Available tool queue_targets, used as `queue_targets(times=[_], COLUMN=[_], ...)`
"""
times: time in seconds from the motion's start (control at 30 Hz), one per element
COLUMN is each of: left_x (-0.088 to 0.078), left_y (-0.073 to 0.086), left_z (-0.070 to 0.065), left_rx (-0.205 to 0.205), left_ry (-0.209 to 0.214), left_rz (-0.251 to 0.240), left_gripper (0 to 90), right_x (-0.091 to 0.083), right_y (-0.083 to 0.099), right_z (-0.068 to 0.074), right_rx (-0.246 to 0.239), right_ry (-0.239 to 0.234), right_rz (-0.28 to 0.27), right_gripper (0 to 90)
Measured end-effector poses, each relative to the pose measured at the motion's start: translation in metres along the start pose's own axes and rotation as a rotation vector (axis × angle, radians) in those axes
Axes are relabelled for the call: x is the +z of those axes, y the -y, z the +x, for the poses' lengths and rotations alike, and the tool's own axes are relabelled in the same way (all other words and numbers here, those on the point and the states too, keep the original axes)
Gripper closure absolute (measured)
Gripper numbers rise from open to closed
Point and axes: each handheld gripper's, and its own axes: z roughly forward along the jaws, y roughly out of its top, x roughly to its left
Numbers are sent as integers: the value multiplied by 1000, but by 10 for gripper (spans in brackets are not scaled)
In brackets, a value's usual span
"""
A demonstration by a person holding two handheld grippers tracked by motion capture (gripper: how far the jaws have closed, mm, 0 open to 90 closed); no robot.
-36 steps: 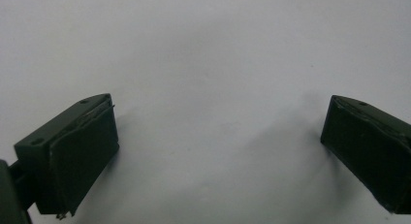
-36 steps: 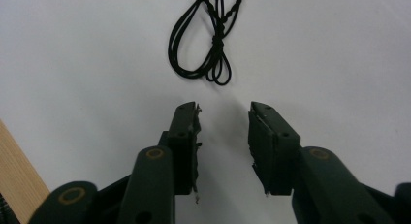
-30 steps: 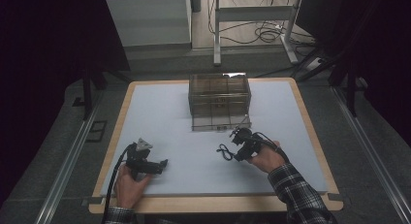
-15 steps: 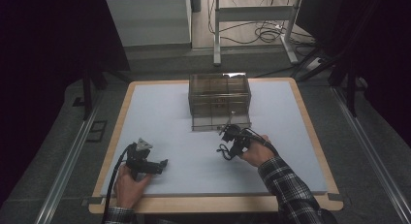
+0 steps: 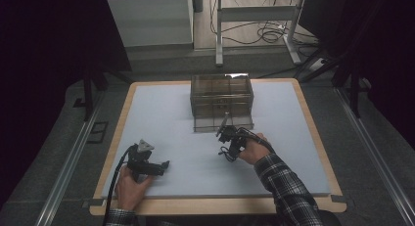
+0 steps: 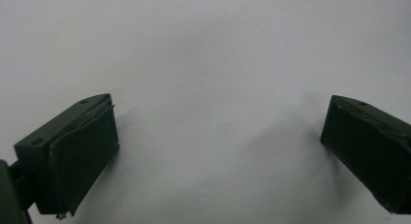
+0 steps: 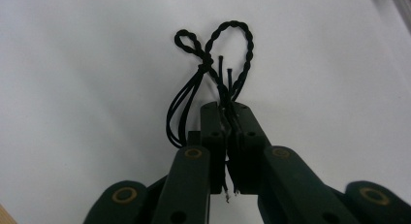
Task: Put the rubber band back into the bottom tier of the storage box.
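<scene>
a dim workroom surrounds a white table top [image 5: 176, 113] edged in pale wood, with dark floor, rails and loose cables beyond it.

nearest the person, the left gripper [image 5: 165, 164] rests low on the white surface by the near left edge, held in the left hand [image 5: 128, 184]. in the left gripper view its two black jaws stand wide apart with nothing but bare table between them, so it is released and idle.

farther in and to the right, the right hand [image 5: 253, 148] carries the right gripper [image 5: 221, 134] toward the middle of the table. its jaws have just been closing, and in the right gripper view they are clenched on a small bundle of black twisted wire [image 7: 213, 73]: the wire's loops and cut ends stick out past the tips, and two bare ends poke out behind the pads. in the high view the bundle [image 5: 225, 152] hangs just under the gripper, close above the table.

behind that, just past the right gripper, sits a clear smoky plastic drawer box [image 5: 221, 100] with several compartments; its lowest drawer looks pulled out toward the person.

the step in hand looks like the pick-up of the wire bundle, now secured. the next move probably calls for lifting it clear, carrying it over the open drawer and letting go only once the dangling loops are inside the drawer walls.
</scene>
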Motion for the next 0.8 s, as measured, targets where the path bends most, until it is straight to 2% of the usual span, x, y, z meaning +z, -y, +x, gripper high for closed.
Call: queue_targets(times=[0.17, 0.37, 0.47, 0.8], left_x=[0, 0, 0, 0], left_y=[0, 0, 0, 0], left_z=[0, 0, 0, 0], left_rx=[0, 0, 0, 0], left_ry=[0, 0, 0, 0], left_rz=[0, 0, 0, 0], left_gripper=[0, 0, 0, 0], right_x=[-1, -9, -17, -30], right_y=[-1, 0, -1, -5], right_z=[-1, -1, -2, -3], right_rx=[2, 11, -4, -2], right_ry=[-3, -14, -11, -7], right_rz=[9, -12, -19, -49], right_gripper=[855, 855, 855, 855])
